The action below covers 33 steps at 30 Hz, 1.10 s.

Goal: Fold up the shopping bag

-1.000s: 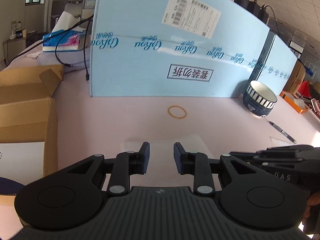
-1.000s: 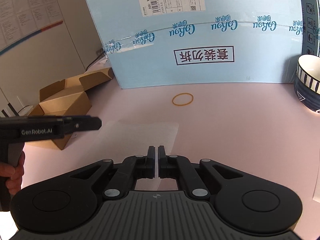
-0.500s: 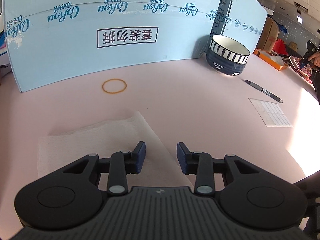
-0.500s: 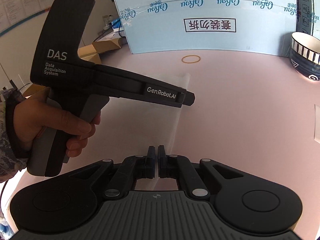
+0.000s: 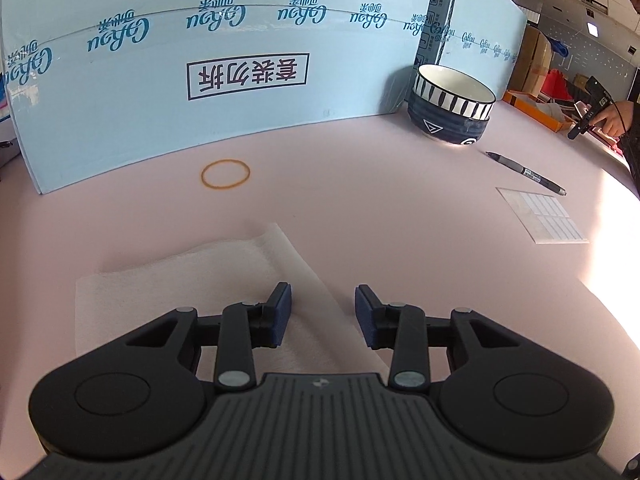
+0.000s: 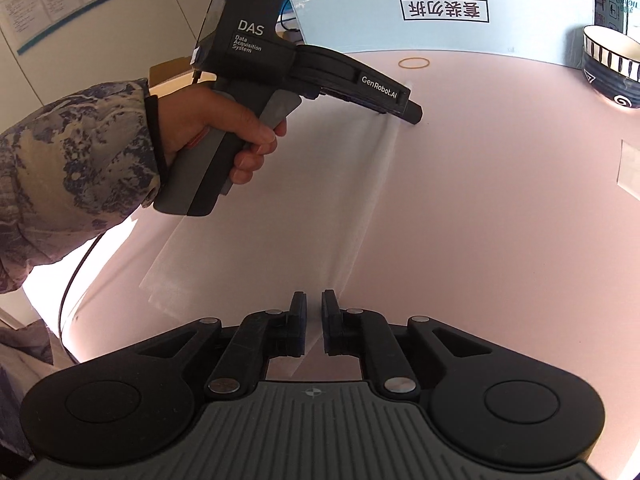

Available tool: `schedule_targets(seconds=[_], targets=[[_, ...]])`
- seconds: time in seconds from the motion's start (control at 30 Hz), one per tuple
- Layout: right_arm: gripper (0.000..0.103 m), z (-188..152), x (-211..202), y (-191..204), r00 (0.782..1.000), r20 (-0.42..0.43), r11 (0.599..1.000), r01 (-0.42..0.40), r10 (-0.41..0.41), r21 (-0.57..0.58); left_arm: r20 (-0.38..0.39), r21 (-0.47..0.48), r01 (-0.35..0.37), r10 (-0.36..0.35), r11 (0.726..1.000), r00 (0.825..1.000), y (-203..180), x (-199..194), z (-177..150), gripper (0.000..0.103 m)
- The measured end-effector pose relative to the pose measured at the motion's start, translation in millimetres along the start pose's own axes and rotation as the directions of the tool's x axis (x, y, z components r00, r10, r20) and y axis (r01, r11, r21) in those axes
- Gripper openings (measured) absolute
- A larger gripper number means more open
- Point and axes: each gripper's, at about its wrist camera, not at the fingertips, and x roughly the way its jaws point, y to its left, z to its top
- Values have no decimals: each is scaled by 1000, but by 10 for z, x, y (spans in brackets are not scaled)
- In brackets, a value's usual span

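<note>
On the pink tabletop (image 5: pixel 400 208) the white shopping bag (image 5: pixel 180 280) lies flat as a long strip, its folded edge running between the two tools. The left gripper (image 5: pixel 323 314) hangs over the far end with jaws partly apart astride that edge, pinching nothing, probably to pin or pick it up. The right gripper (image 6: pixel 314 322) sits at the near end; its jaws are opening, and the thin edge between them looks let go.

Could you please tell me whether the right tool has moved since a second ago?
Yes. In its own view the rubber band and blue box now sit higher and further right, so the right tool has pulled back along the bag.
</note>
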Motion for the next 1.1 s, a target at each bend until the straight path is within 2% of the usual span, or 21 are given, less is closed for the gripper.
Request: schedule_targets(seconds=[0.2,0.27,0.33,0.4,0.47,0.5,0.53,0.57,0.6,0.67,0.7,0.73,0.77,0.8,0.83,0.9,0.97,1.03,1.1], targets=[[10,-49,-85,28,1000,-16,999,15,-16,-32,2,13,-8,8,1000,1000,-22,6,9,33],[10,-23,-181,-2,1000,22,1000,17,-16,-16,4,1,-9,9,1000,1000,-13,-51,37,33],[10,38,-363,-22,996,84,999,25,-23,-29,38,4,-6,6,1000,999,-10,-225,80,33],[10,92,-562,6,990,134,992,60,-45,-108,105,56,2,-8,998,994,-21,-546,115,33],[10,118,-760,75,987,154,957,96,-55,-274,154,138,-10,-12,990,988,-55,-850,116,34],[10,119,-840,106,986,158,930,106,-53,-353,172,206,-25,-11,978,985,-93,-1030,78,35],[10,109,-863,137,989,141,897,103,-47,-429,184,293,-46,-9,955,983,-147,-1222,11,36],[10,99,-886,168,992,123,859,99,-42,-503,189,361,-62,-8,930,982,-195,-1360,-49,39],[10,46,-856,213,994,99,792,91,-39,-604,174,425,-65,-11,903,985,-249,-1453,-142,41],[11,-59,-797,301,998,51,626,66,-42,-777,116,564,-45,-25,825,993,-381,-1661,-405,42],[11,-109,-742,316,998,37,562,53,-41,-825,85,610,-30,-28,792,996,-440,-1714,-536,49],[11,-178,-680,324,999,17,479,31,-33,-877,54,659,-20,-21,752,998,-512,-1759,-700,54],[11,-247,-619,333,1000,-2,391,8,-26,-920,23,705,-9,-11,709,1000,-583,-1805,-864,63],[11,-291,-584,337,1000,-10,342,-3,-19,-940,-1,739,0,1,674,1000,-640,-1837,-1011,66],[11,-345,-499,332,1000,-17,262,-14,-10,-965,-17,760,4,14,650,1000,-677,-1852,-1138,66],[13,-398,-398,305,1000,-27,153,-28,8,-988,-42,795,7,45,607,998,-742,-1879,-1371,68],[30,-446,-324,270,999,-28,34,-29,29,-999,-39,815,-15,80,580,996,-750,-1876,-1497,69],[34,-457,-294,224,998,-46,-73,-42,49,-996,-43,833,-21,102,552,994,-744,-1858,-1562,70],[34,-430,-287,200,996,-71,-129,-63,56,-990,-57,847,-5,100,531,993,-735,-1874,-1591,70]])
